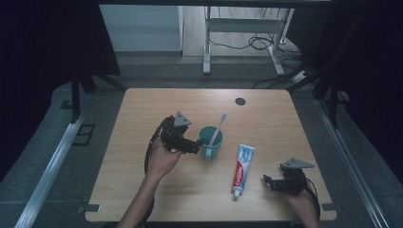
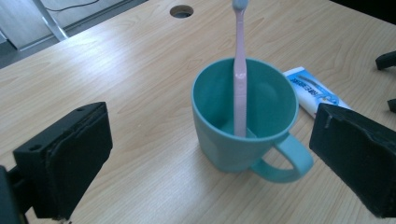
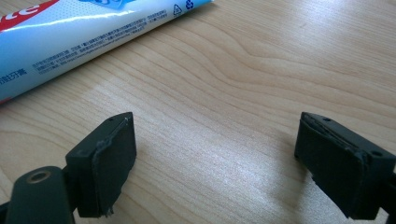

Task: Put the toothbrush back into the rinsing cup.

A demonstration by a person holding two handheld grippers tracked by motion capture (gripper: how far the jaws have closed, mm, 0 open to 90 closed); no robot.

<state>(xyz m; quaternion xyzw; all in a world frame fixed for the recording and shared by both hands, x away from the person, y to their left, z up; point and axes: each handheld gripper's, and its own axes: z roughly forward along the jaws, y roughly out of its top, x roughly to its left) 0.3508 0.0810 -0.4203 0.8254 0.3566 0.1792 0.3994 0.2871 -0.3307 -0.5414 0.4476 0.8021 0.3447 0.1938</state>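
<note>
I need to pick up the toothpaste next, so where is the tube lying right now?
In the high view the toothpaste tube lies flat on the table, right of centre, between the teal mug and the right hand-held gripper, cap end toward the person.

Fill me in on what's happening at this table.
A person holds a tool in each hand. The left tool sits open beside the teal mug, which holds a pink toothbrush standing upright. The right tool rests open on the table, holding nothing, near the toothpaste tube lying flat.
</note>
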